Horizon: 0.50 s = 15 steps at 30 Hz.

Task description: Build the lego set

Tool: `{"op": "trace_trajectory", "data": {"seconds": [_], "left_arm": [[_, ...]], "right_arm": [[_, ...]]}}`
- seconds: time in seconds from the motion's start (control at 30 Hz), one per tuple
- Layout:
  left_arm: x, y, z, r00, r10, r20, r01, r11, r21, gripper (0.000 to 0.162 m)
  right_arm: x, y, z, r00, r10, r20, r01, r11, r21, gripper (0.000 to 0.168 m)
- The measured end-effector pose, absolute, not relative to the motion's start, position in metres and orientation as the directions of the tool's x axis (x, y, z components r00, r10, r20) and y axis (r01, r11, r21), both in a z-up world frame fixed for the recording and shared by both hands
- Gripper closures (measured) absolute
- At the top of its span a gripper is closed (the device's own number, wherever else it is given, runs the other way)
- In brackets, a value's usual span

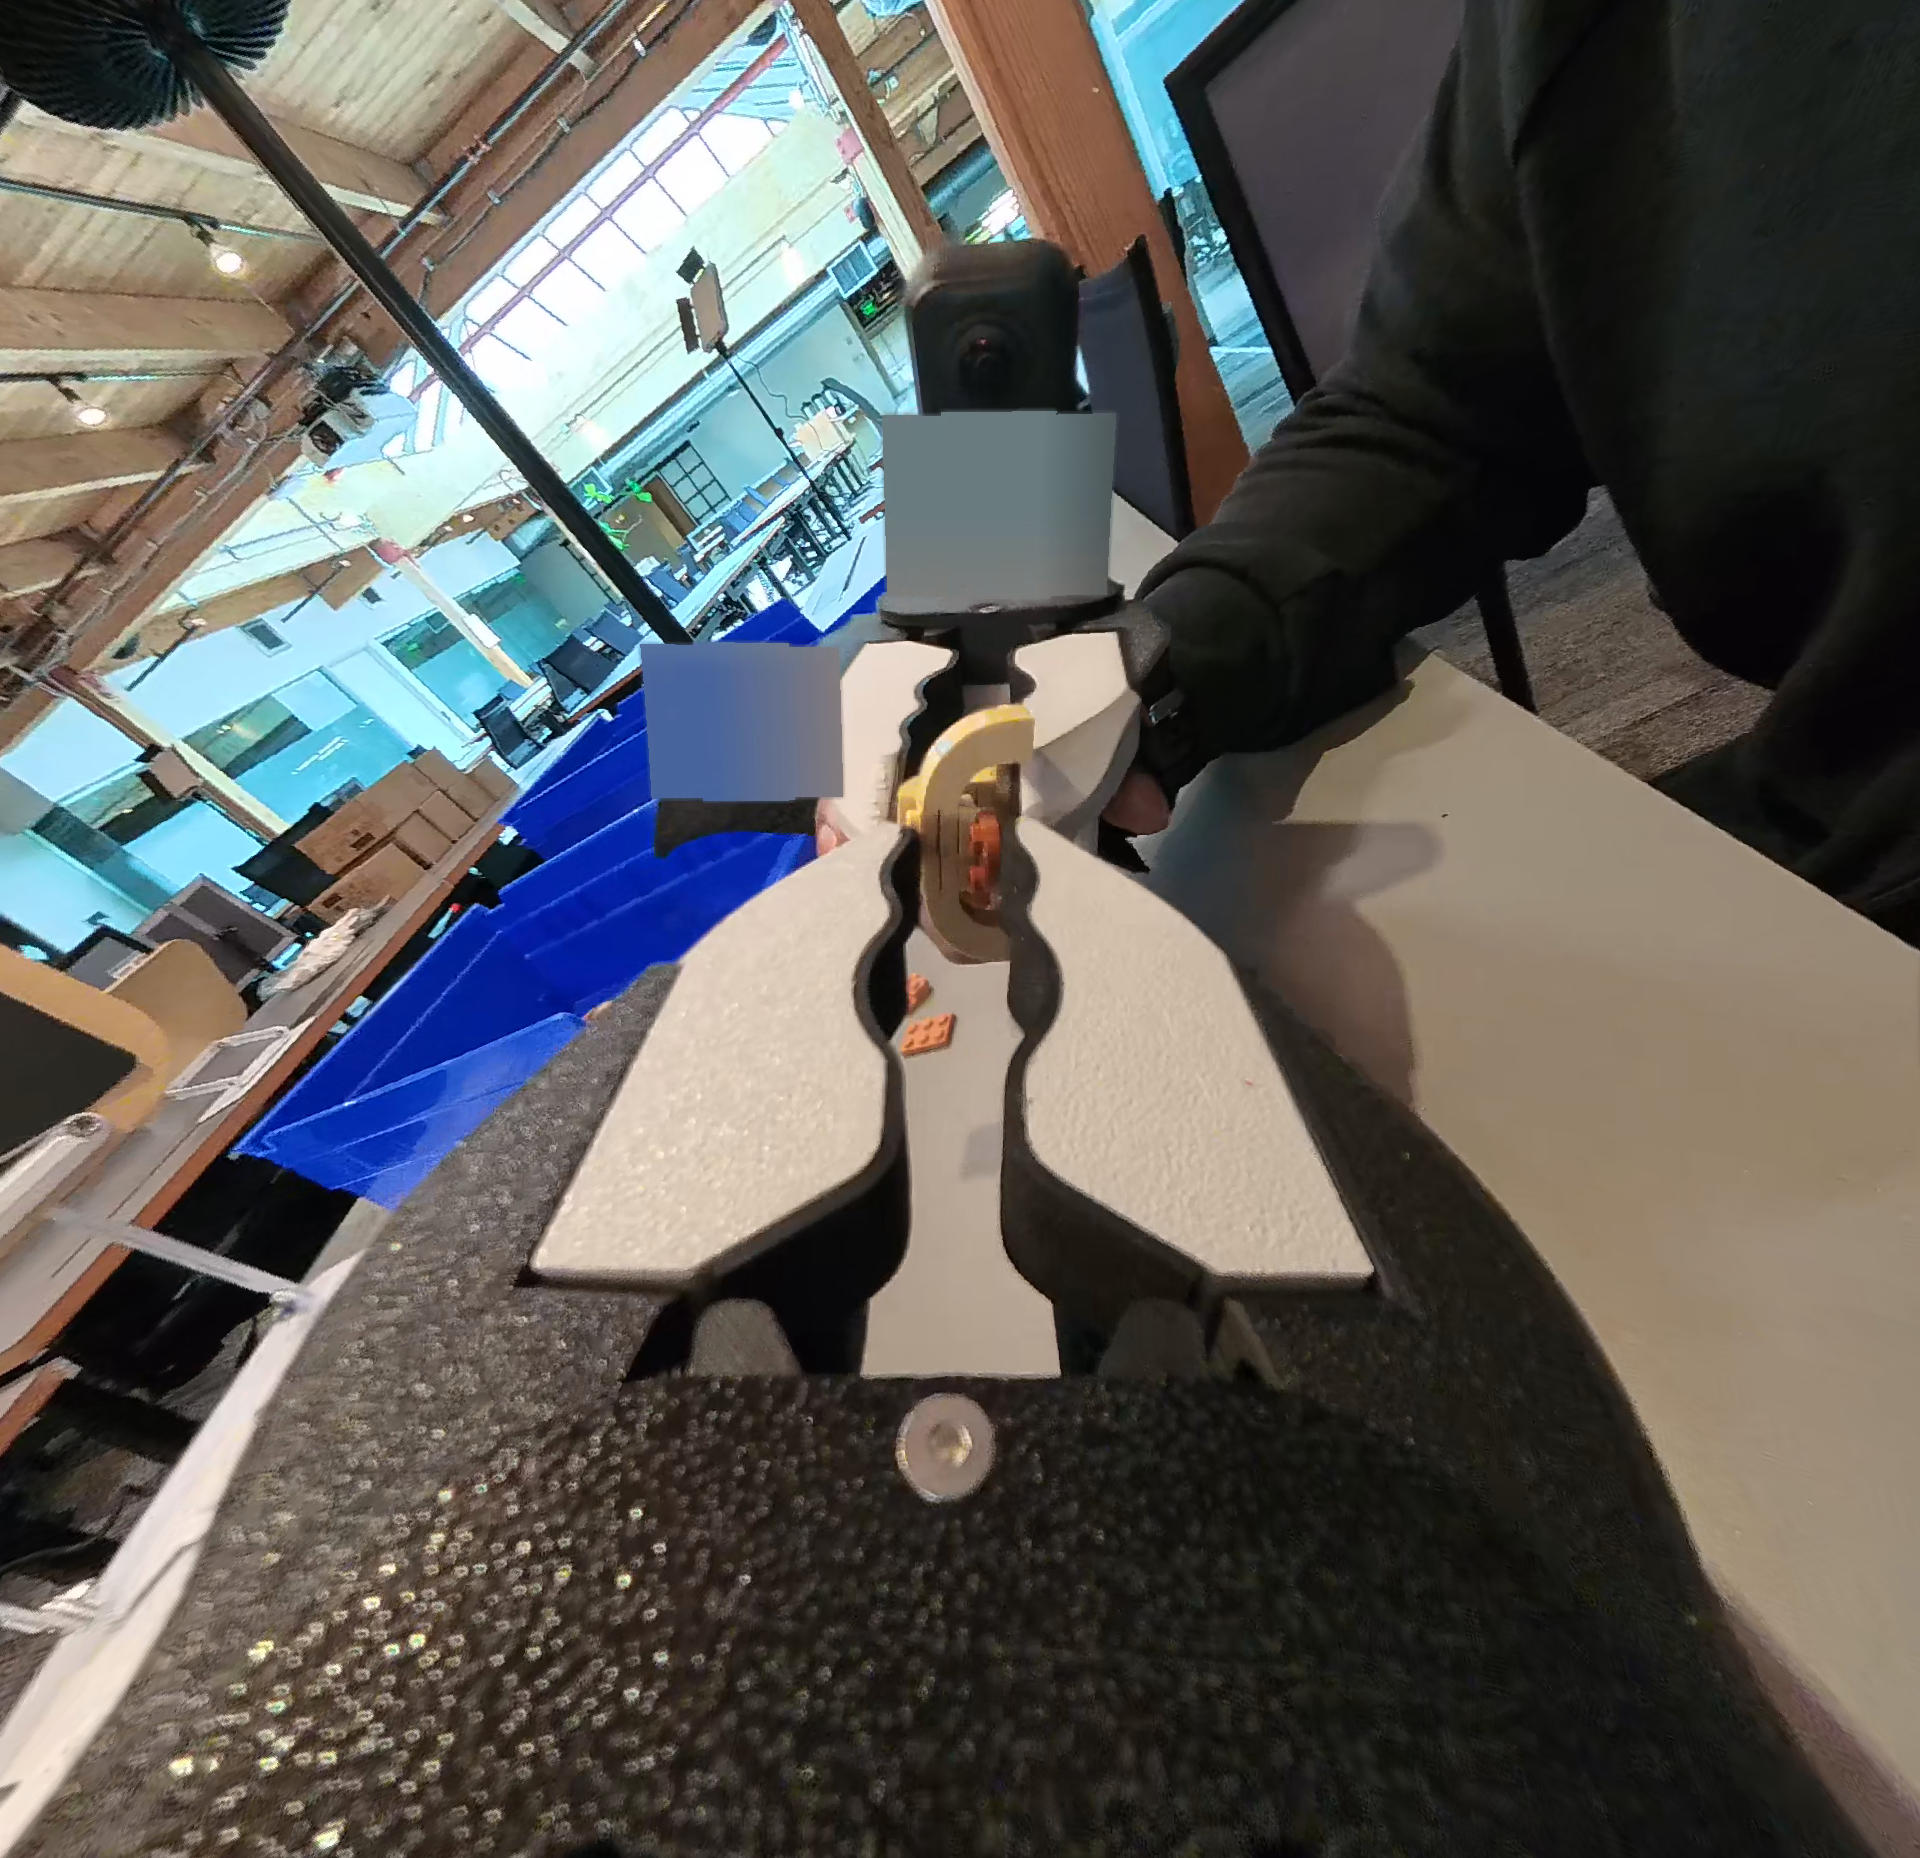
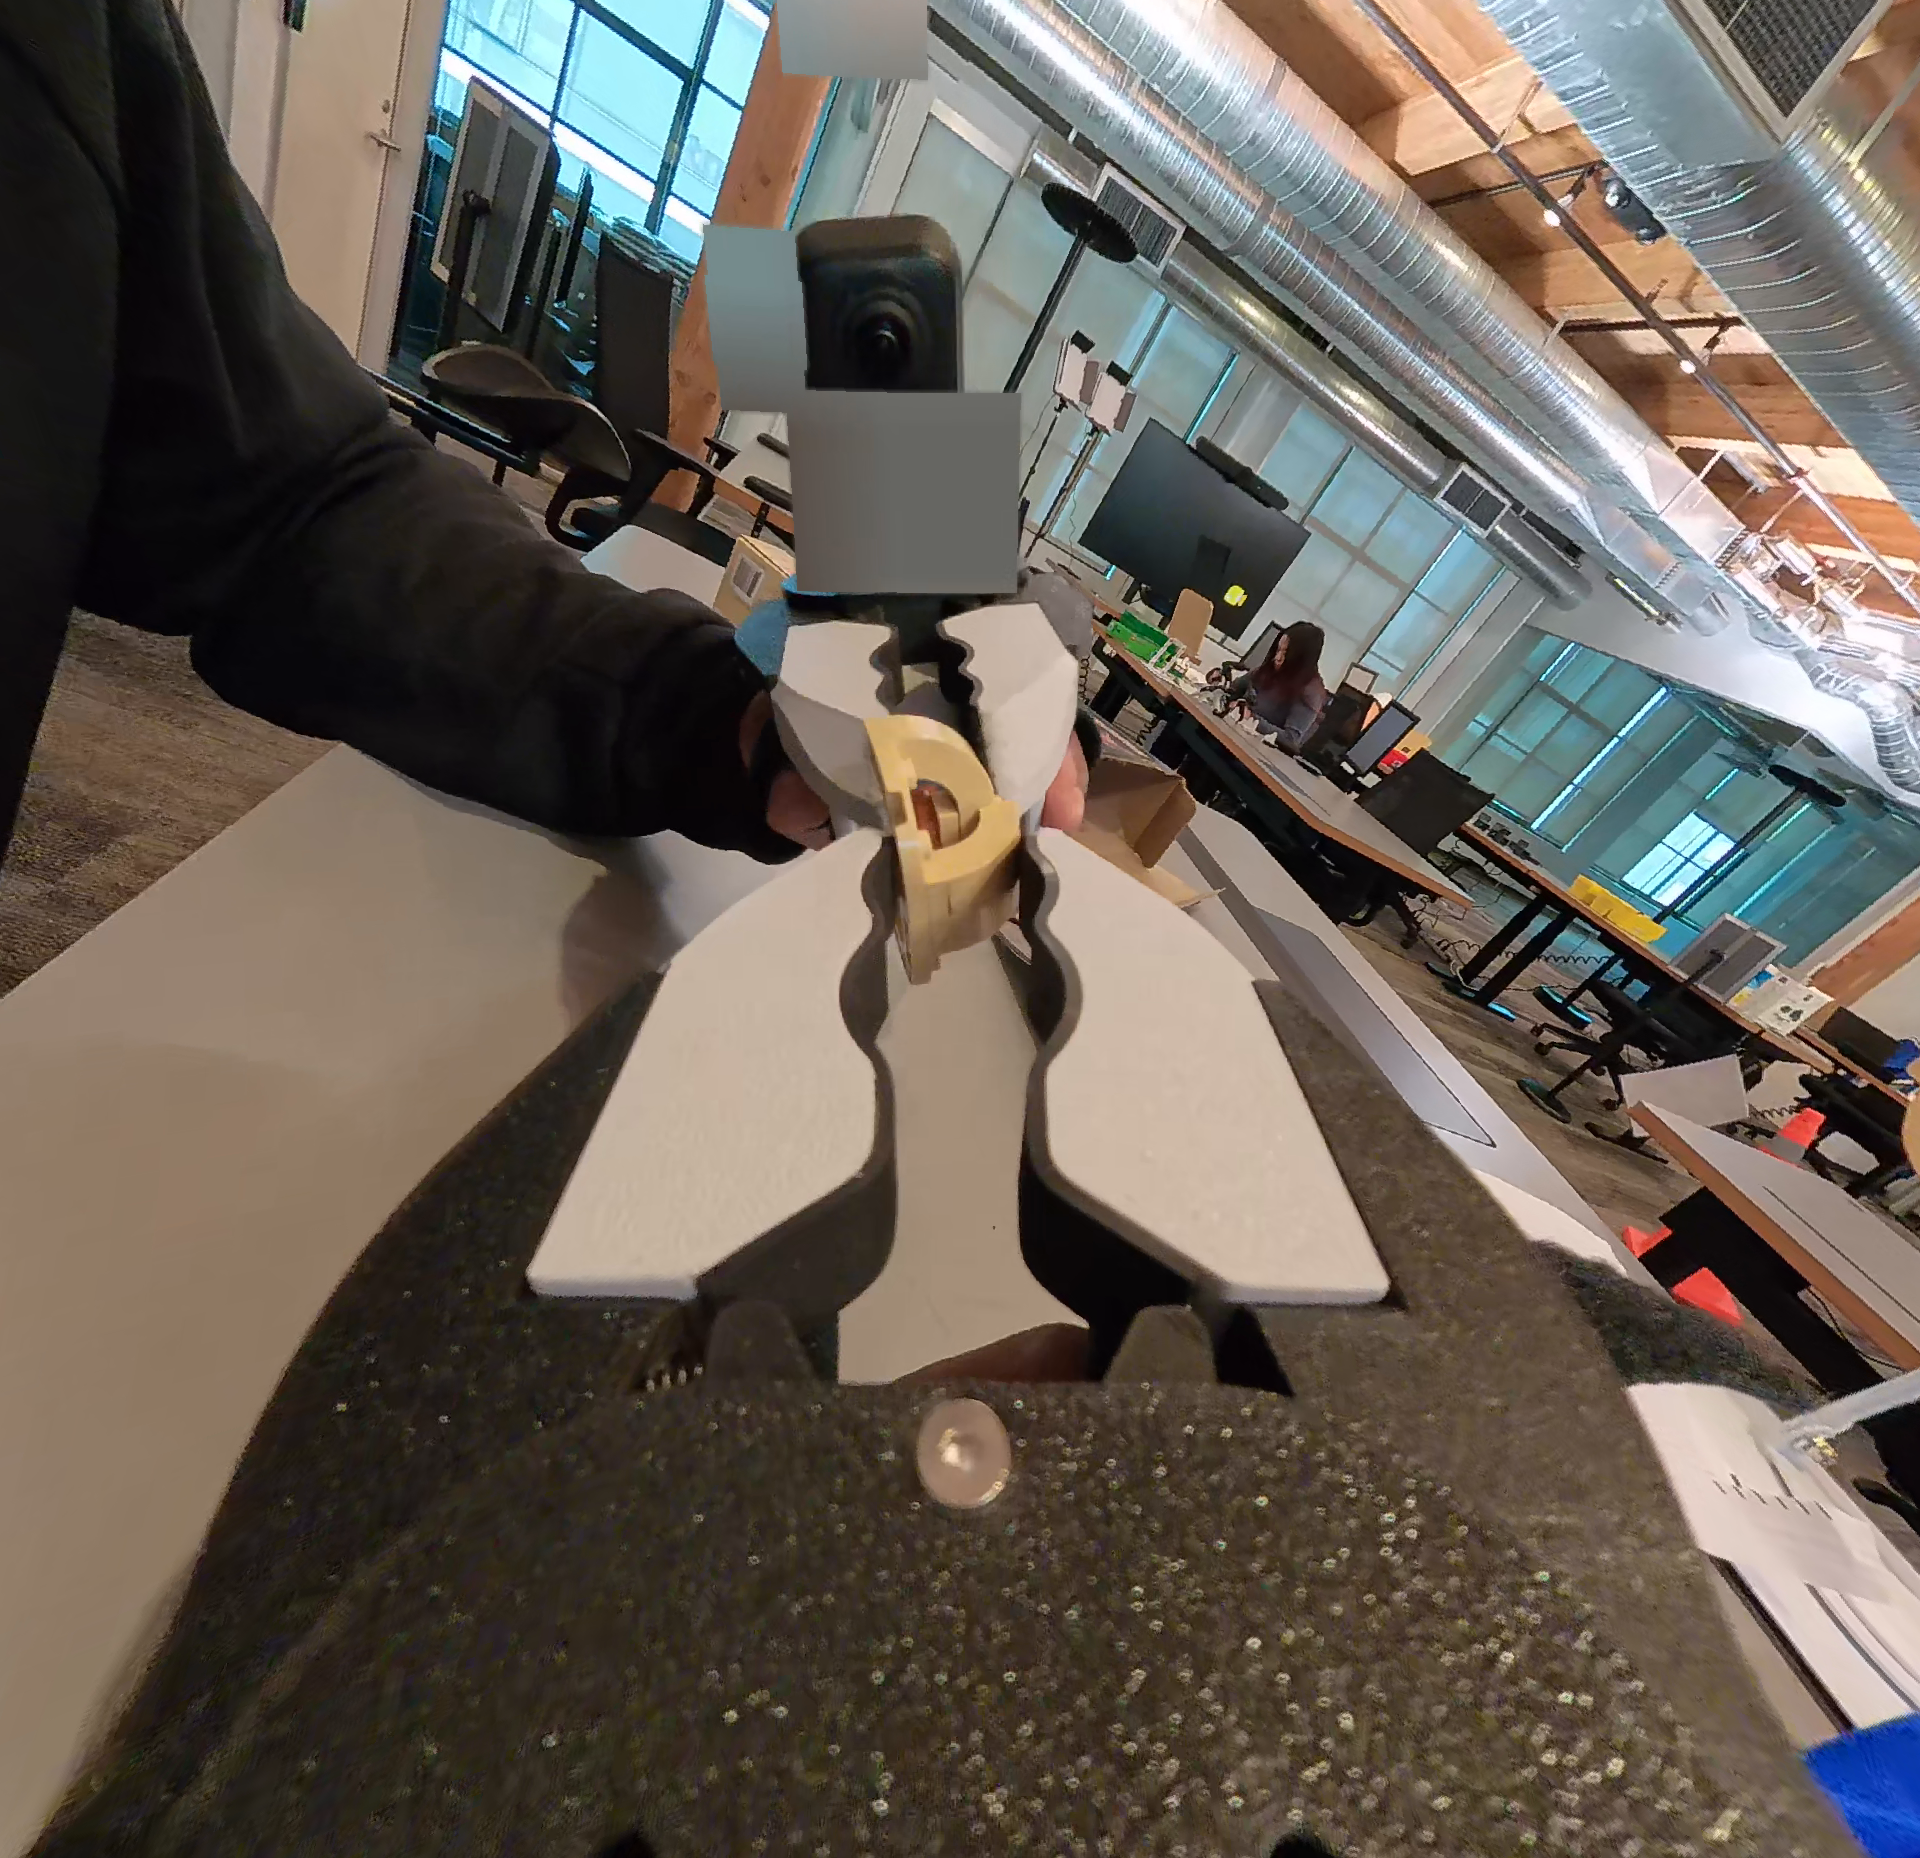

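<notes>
Orange plates point(image 1: 928, 1019) in left view only, tan lego piece point(image 2: 940, 852) gripped

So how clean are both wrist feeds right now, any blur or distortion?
Left wrist view: tan lego assembly slightly soft, fisheye bends the ceiling beams, shadows fall on the white table. Right wrist view: assembly sharper, edges warped, bright windows behind.
</notes>
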<state>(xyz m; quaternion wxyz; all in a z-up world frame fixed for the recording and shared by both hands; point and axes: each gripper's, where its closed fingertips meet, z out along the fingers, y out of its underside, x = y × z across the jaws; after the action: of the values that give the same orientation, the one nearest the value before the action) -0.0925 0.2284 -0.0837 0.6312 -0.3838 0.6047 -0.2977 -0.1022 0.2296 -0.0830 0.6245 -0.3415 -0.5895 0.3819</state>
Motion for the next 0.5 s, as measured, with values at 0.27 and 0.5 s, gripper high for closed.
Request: {"op": "trace_trajectory", "data": {"seconds": [0.27, 0.5], "left_arm": [[-0.0916, 0.2269, -0.0848, 0.081, -0.846, -0.527, -0.093, 0.520, -0.849, 0.149], [-0.0910, 0.2259, -0.0824, 0.092, -0.840, -0.535, -0.090, 0.528, -0.845, 0.149]], "right_arm": [[-0.1017, 0.2274, -0.0834, 0.001, 0.883, 0.470, -0.082, 0.468, -0.880, 0.146], [-0.1013, 0.2266, -0.0818, 0.001, 0.887, 0.462, -0.095, 0.460, -0.883, 0.146]]}}
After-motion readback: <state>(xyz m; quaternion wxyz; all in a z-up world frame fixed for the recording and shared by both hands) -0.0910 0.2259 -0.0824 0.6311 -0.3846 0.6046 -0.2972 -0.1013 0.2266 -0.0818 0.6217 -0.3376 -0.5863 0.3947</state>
